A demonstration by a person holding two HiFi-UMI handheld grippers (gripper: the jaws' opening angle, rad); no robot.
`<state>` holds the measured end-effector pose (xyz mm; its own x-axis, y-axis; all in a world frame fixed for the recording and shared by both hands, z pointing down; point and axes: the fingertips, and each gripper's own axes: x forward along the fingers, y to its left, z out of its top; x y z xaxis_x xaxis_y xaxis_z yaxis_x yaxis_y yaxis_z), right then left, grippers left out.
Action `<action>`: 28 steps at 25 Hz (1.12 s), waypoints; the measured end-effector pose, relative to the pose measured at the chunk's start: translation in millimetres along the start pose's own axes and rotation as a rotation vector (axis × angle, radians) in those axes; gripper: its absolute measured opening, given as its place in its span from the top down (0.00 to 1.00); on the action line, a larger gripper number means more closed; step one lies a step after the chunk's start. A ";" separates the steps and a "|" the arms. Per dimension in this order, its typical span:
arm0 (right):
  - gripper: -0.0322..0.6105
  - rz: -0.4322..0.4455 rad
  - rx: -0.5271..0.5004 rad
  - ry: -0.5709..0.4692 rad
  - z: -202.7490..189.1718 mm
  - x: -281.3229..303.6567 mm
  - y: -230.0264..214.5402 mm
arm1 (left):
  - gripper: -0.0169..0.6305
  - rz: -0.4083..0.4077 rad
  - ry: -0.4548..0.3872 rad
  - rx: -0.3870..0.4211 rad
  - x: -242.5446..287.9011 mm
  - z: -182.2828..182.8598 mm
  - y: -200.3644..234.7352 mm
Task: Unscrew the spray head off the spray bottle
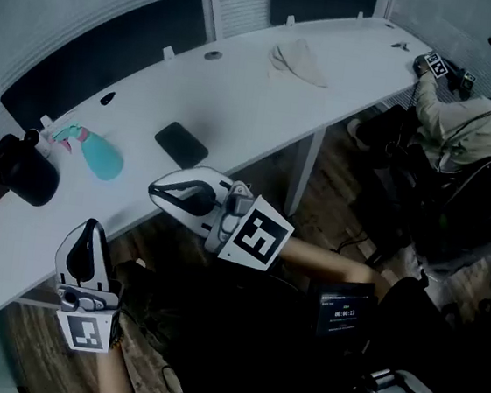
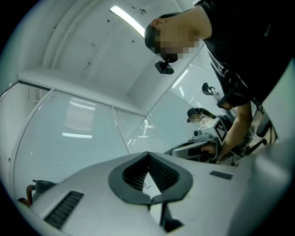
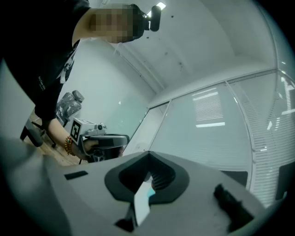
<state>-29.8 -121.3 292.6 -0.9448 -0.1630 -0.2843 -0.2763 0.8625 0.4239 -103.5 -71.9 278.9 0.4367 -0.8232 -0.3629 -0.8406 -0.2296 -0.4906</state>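
The spray bottle (image 1: 100, 155) has a teal body and a pale spray head (image 1: 66, 135). It seems to lie on its side at the left end of the white table (image 1: 240, 85), untouched. My left gripper (image 1: 92, 225) hovers at the table's front edge, below the bottle in the head view. Its jaws are shut and empty (image 2: 148, 154). My right gripper (image 1: 153, 190) sits over the front edge to the right of the bottle, pointing left, also shut with nothing held (image 3: 148, 154). Both gripper views tilt up toward walls and ceiling. Each shows the other gripper (image 2: 203, 145) (image 3: 99, 138).
A black jug-like vessel (image 1: 21, 170) stands left of the bottle. A flat black pad (image 1: 181, 144) lies mid-table and a crumpled cloth (image 1: 298, 62) farther back. Another person (image 1: 466, 119) sits at the table's far right end. Dark partition panels (image 1: 103, 52) line the back edge.
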 end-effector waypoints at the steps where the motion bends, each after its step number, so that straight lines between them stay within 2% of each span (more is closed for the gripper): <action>1: 0.95 0.011 -0.012 0.016 0.2 -7.8 11.3 | 0.97 0.000 0.010 0.002 -6.3 1.2 -6.9; 6: 0.95 0.021 -0.081 0.017 10.5 -33.6 58.0 | 0.96 -0.011 0.063 0.026 -38.3 5.4 -33.9; 12: 0.95 -0.004 -0.022 0.016 15.0 -38.6 76.1 | 0.96 0.005 0.100 -0.025 -65.8 5.1 -43.4; 20: 0.95 -0.017 0.037 0.077 18.2 -62.0 110.9 | 0.97 0.009 0.119 -0.071 -97.1 18.4 -66.6; 24: 0.95 -0.055 0.069 0.063 29.1 -70.9 119.5 | 0.97 0.011 0.120 -0.122 -100.2 22.7 -75.8; 28: 0.95 -0.067 0.085 0.047 37.7 -75.7 128.6 | 0.97 0.008 0.157 -0.131 -111.2 19.1 -78.3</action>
<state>12.8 20.1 336.2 -0.9325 -0.2420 -0.2682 -0.3251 0.8861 0.3305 -80.1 47.5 342.6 0.3832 -0.8937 -0.2335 -0.8829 -0.2801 -0.3769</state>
